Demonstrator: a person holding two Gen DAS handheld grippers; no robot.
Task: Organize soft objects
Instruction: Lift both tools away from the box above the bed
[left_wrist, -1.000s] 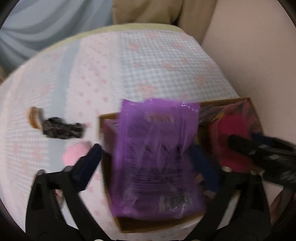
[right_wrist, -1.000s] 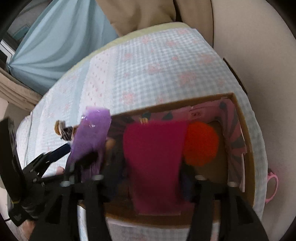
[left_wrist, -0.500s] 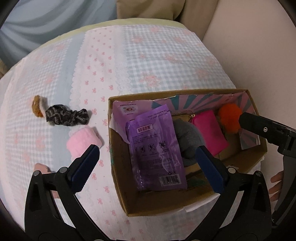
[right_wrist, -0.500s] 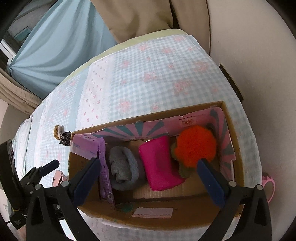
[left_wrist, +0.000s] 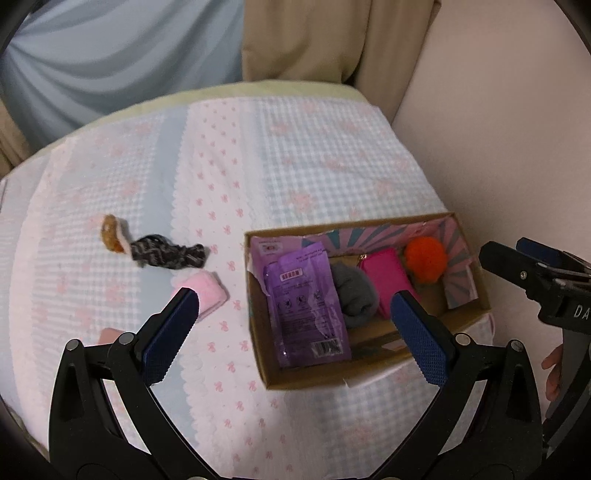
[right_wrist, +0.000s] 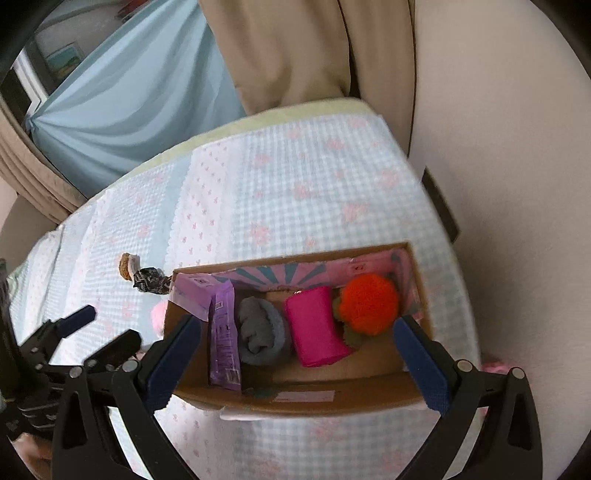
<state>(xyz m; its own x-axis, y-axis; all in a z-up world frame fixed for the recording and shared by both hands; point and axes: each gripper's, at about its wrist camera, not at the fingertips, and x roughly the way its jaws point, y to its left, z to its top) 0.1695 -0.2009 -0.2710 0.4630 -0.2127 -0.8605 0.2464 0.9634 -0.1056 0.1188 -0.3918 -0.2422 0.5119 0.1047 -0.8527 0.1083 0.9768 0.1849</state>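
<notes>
We look down on a bed (left_wrist: 295, 155) under a blue-and-pink checked cover, a cardboard box (left_wrist: 369, 373) lying at four o'clock on it in the left wrist view. Above it our left gripper (left_wrist: 291, 332) and right gripper (right_wrist: 295, 354) both hang with fingers spread wide and nothing between them. Inside the box, running from nine to three o'clock, lie a purple packet (left_wrist: 308, 306), a rolled grey sock (left_wrist: 354, 295), a magenta pouch (left_wrist: 386, 277) and an orange pompom (left_wrist: 424, 258). Outside the box, toward nine o'clock of it on the cover, a pink plush roll (left_wrist: 208, 290) lies just beside the left finger's tip, with a dark patterned scrunchie (left_wrist: 166, 254) beyond and a small brown furry piece (left_wrist: 112, 232) touching its far end.
</notes>
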